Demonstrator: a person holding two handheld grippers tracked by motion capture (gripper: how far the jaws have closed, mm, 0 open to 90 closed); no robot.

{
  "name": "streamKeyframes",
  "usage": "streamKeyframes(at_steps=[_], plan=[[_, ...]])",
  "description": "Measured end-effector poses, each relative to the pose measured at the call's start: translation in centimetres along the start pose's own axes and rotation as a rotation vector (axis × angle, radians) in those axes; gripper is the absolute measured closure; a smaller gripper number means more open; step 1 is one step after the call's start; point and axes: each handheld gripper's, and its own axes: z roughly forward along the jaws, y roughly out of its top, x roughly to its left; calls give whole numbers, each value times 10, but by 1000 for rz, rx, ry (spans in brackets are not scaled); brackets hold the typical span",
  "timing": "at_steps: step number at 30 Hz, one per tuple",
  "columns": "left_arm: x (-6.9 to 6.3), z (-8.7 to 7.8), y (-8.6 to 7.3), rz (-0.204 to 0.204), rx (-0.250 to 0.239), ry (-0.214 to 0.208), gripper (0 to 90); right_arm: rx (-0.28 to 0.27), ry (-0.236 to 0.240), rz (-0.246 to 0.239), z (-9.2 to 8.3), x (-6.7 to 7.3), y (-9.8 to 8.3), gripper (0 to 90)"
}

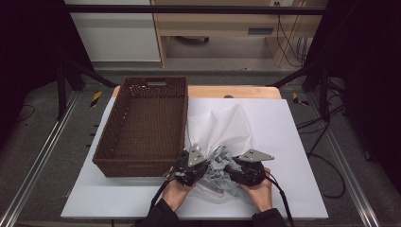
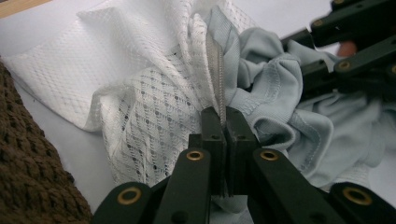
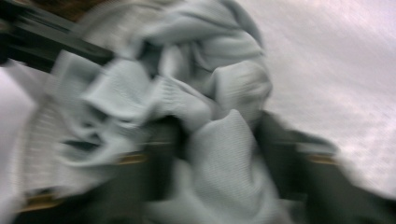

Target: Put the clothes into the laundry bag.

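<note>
My left gripper (image 2: 219, 119) is clamped right down on a thin edge of the garment (image 1: 222, 142), a hem or seam standing up between the jaws. The bite looks solid in the left gripper view, with white mesh fabric (image 2: 140, 93) to one side and pale blue-grey knit (image 2: 280, 93) to the other. My right gripper (image 3: 219, 140) is the iffy one. Its view is smeared, but there's a fat bunch of the blue-grey cloth sitting between the jaws, which stand partly apart. I honestly can't tell if the pads are pressing it or just sitting around it.

From the high view the garment lies crumpled on the white sheet (image 1: 293, 142) covering the table. The scrunched part is between my two hands near the front edge, and a white panel fans out toward the back. The wicker basket (image 1: 142, 123) sits just to the left of the heap, close enough that the cloth nearly brushes its side.

To do this bit well, I'd say get the right gripper onto a single edge like the left one has, not a wad. A wad slips and drags half the garment with it. Then draw the two apart evenly so the fabric opens flat, keeping it low over the sheet. I'd also watch the basket weave on the left, since mesh could easily snag on it.
</note>
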Motion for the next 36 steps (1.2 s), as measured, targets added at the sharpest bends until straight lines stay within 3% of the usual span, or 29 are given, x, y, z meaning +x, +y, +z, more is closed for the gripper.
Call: streamKeyframes(at_steps=[2, 5, 9, 11, 14, 16, 19, 23, 24, 26, 27, 28, 29, 30, 32, 33, 36], plan=[[2, -1, 1, -11, -2, 0, 877, -14, 3, -70, -5, 9, 3, 768], [3, -5, 4, -27, -14, -5, 879, -23, 75, -140, -10, 26, 8, 787], [0, -19, 13, -6, -77, -37, 880, 17, 112, -192, 1, 39, 14, 788], [-6, -28, 18, 15, -102, -36, 881, 39, 101, -175, 12, 41, 15, 788], [-11, -26, 16, 38, -87, -30, 880, 48, 34, -112, 29, 35, 18, 790], [-9, -19, 12, 30, -64, -30, 880, 30, -62, -32, 35, 29, 19, 794], [-6, -12, 8, 15, -44, -33, 880, 2, -199, -16, 41, 23, 18, 796], [-4, -6, 5, 8, -31, -29, 879, 5, -198, 0, 44, 17, 17, 783], [-3, -4, 3, 8, -27, -21, 878, 13, -175, -31, 39, 18, 18, 690], [-2, -1, 1, 4, -18, -13, 878, 15, -164, -45, 36, 18, 18, 636], [-1, 0, 0, 6, -12, -9, 878, 15, -142, -64, 23, 18, 18, 534], [-1, 0, 0, 6, -12, -9, 878, 15, -142, -64, 23, 18, 18, 534], [1, 2, -2, -4, -11, -11, 878, -20, -134, -75, 7, 15, 17, 458], [1, 2, -2, -4, -11, -11, 878, -20, -134, -75, 7, 15, 17, 458], [1, 2, -2, 0, -9, -3, 879, -70, -125, -56, -8, 9, 16, 390], [0, 3, -2, 4, -9, -2, 878, -81, -150, -33, -15, 2, 17, 316], [0, 3, -2, 11, -9, 3, 878, -75, -170, -14, -14, -5, 18, 286]])
